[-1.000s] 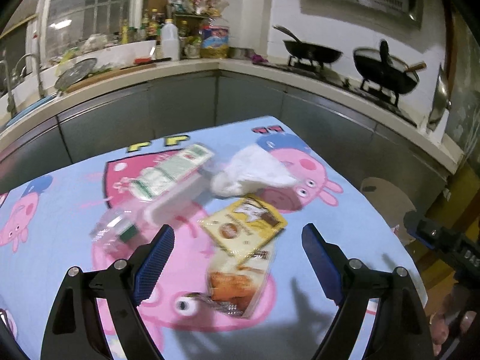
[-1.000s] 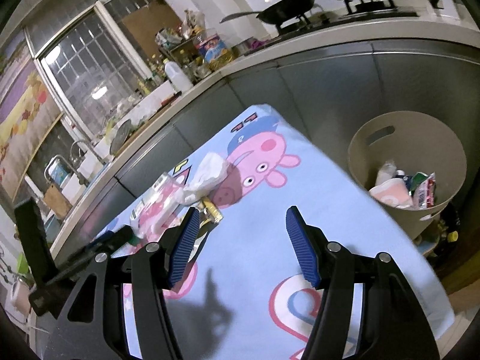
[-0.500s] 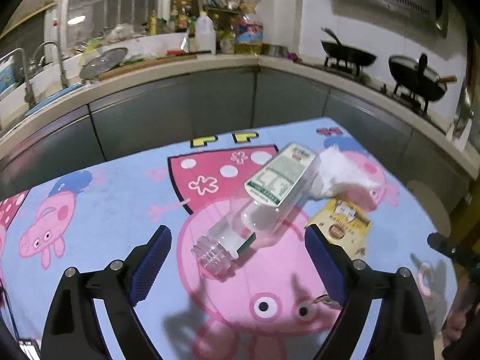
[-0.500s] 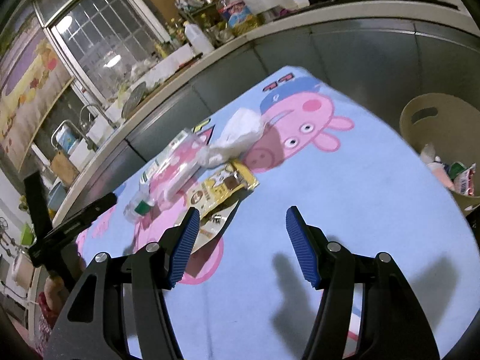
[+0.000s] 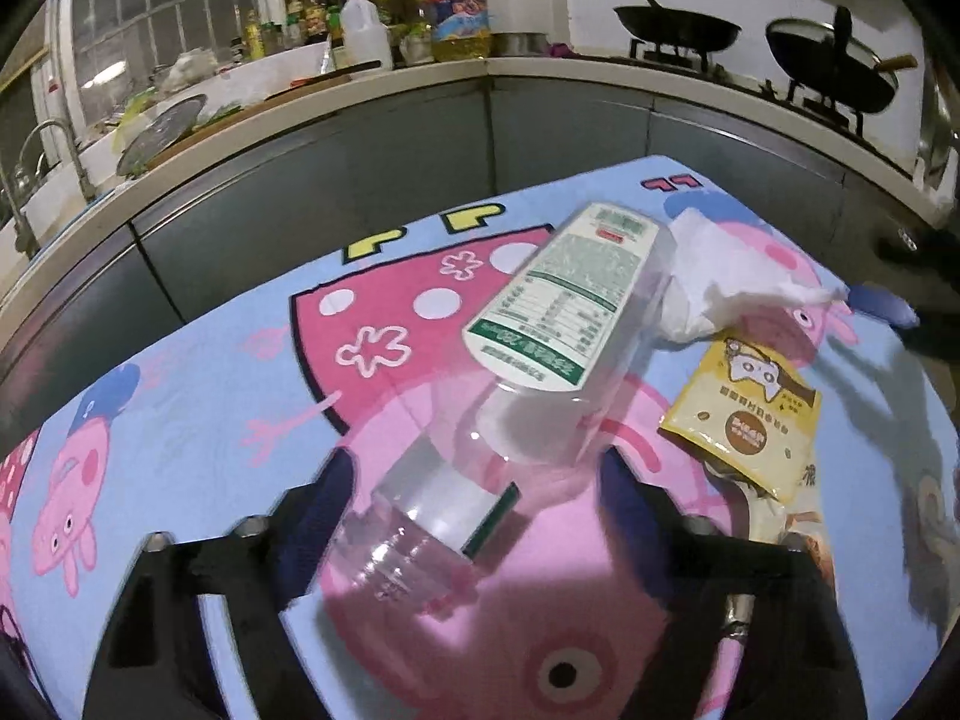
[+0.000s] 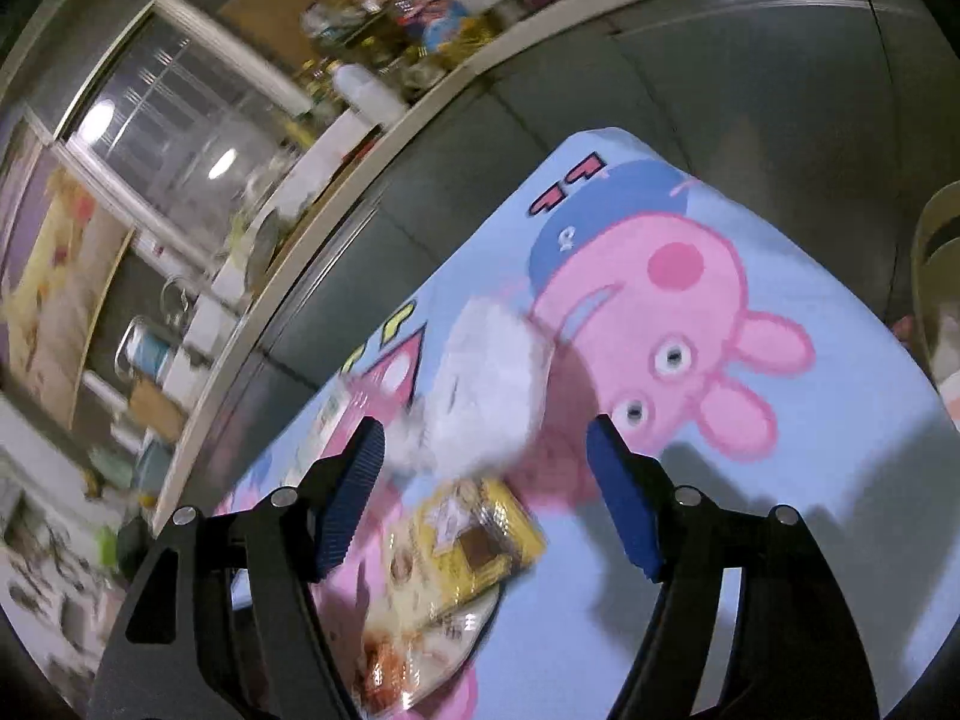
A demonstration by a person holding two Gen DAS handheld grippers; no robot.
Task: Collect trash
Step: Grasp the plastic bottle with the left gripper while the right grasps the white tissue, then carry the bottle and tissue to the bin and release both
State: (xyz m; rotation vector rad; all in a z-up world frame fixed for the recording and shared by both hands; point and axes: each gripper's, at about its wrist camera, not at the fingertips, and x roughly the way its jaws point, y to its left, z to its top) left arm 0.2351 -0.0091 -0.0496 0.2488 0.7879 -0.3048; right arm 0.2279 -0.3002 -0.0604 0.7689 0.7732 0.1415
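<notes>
Trash lies in a cluster toward the far right part of the cartoon-pig tablecloth: a clear plastic bottle on its side with its neck toward the camera, a crumpled white tissue touching its base end, and a yellow snack packet just beside it over another wrapper.

Half a second ago the bottle lay ahead of the left gripper; now its neck and shoulder sit between the blue fingers, which are closing but not visibly pressing on it. The right gripper has swung across from the open cloth, so the tissue and yellow packet now show in its gap; its jaws are opening and hold nothing.

Both grippers angle downward at the table. The beige bin shows at the right edge.
</notes>
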